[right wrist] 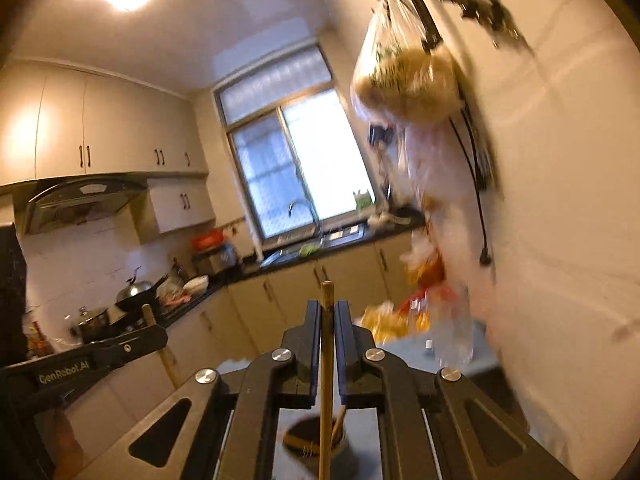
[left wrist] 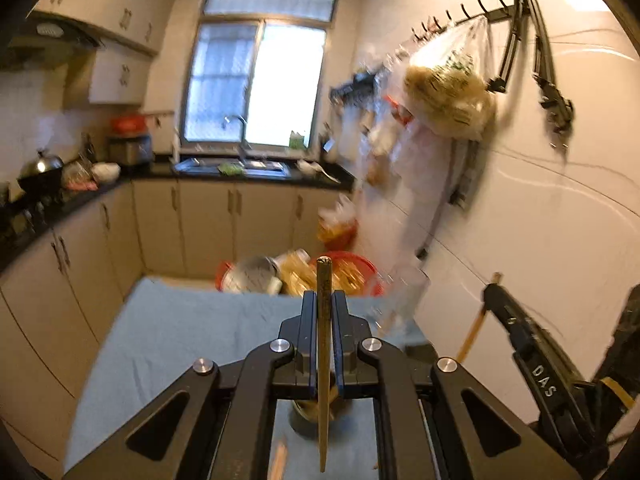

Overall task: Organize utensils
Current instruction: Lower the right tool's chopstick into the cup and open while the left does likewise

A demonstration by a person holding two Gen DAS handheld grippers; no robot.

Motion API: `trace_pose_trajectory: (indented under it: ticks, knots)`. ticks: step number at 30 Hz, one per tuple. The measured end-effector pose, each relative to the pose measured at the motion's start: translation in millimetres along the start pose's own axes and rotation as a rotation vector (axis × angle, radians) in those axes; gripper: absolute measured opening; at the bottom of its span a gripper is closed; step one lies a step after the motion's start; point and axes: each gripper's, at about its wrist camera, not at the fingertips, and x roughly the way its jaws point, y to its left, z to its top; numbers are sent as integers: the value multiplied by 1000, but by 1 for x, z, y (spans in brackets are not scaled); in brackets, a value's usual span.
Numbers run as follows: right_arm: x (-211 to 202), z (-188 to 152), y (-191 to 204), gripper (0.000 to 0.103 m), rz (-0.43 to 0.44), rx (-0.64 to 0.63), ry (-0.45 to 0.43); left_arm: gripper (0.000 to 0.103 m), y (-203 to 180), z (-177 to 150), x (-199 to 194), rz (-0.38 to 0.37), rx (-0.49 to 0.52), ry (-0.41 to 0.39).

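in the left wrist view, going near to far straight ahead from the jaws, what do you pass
wooden chopstick clamped in the left gripper → blue-grey cloth on the table → red plastic basin of dishes → beige cabinet doors → steel sink → bright window

Chopstick (right wrist: 326, 360) in right hand-held gripper (right wrist: 328, 312)

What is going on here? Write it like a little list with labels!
place: a kitchen, with a table under a blue cloth
left tongs: shut on a wooden chopstick
right tongs: shut on another chopstick
below the tongs: a dark round holder with sticks in it
on the wall: a plastic bag hanging from a hook rail
far end of table: a red basin
picture: blurred
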Motion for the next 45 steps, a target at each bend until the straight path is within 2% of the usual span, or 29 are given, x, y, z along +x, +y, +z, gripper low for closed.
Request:
trace_pose_trajectory:
  ticks: [2,6,8,13,21,30,37,40,41,43,45]
  knots:
    - [8,7,4,8,0,3,-50,7,0,7,2,28,6,-39]
    - [20,10,11,8,-23,19,-140,7,10,14,4,15,-45,-124]
    - [32,7,14,8,-20,24,-149,7,12,14,12,12,-56,-144]
    - [66,-5,17,8,-27,10,-109,7,10,1,35,27,-33,-144]
    - [90,-37,4,8,-51,28,-28,7,20,-27,66,-7,-66,-54]
    - [90,-60,-16,8,-36,65,72,7,30,-50,69,-8,-78,28]
    - [97,-67,-23,11,-38,93,127,7,37,-55,66,6,-106,54]
    - [94,-67,-33,15,-22,149,150,13,38,-52,55,-8,-99,42]
    - [92,-66,-34,19,-27,157,156,19,38,-51,48,-9,-92,40]
    - [81,-61,-39,21,-9,188,171,33,42,-48,31,-2,-97,31]
    - [62,-60,-40,27,12,206,186,51,51,-48,8,34,-111,21]
